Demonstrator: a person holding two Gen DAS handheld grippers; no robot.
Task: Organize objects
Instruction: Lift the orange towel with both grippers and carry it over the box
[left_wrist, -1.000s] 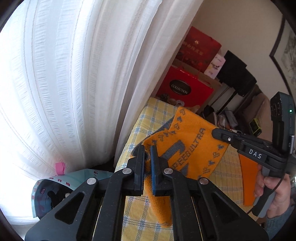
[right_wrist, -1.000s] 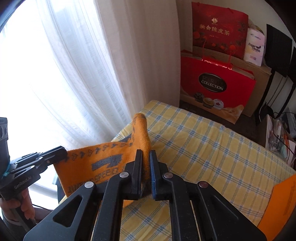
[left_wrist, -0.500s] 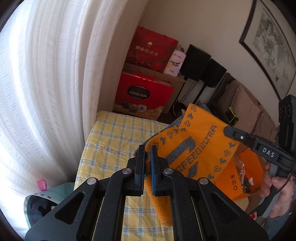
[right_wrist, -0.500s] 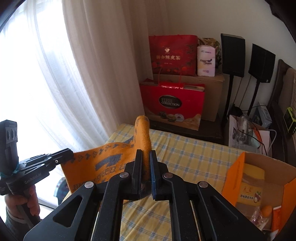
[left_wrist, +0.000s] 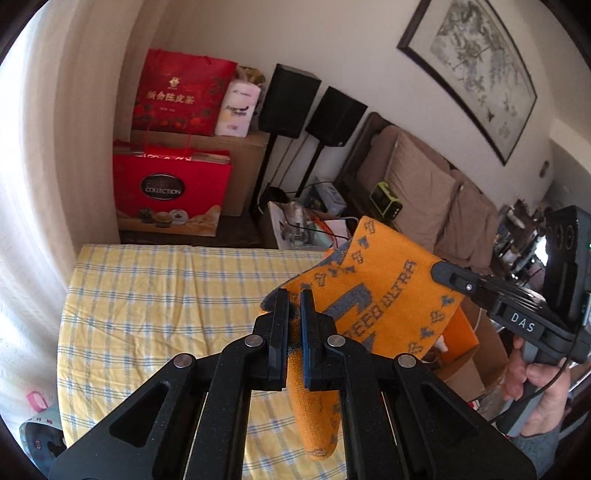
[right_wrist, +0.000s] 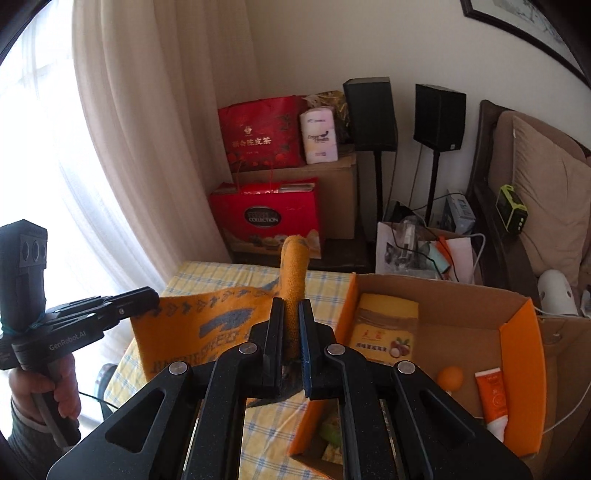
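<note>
An orange towel with grey lettering (left_wrist: 380, 295) hangs stretched in the air between both grippers, above the yellow checked tablecloth (left_wrist: 155, 302). My left gripper (left_wrist: 293, 299) is shut on one corner of it. My right gripper (right_wrist: 291, 310) is shut on the other corner; the towel (right_wrist: 207, 325) spreads to its left. The right gripper also shows in the left wrist view (left_wrist: 443, 271), and the left one in the right wrist view (right_wrist: 155, 295).
An open cardboard box with orange flaps (right_wrist: 524, 332) stands to the right of the table, holding a yellow packet (right_wrist: 388, 328), an orange ball (right_wrist: 450, 376) and an orange tube (right_wrist: 493, 398). Red gift bags (left_wrist: 170, 192), speakers (left_wrist: 288, 99) and a sofa (left_wrist: 424, 184) stand behind.
Both grippers have swung right with the towel, away from the curtain. The cardboard box has come into the right wrist view.
</note>
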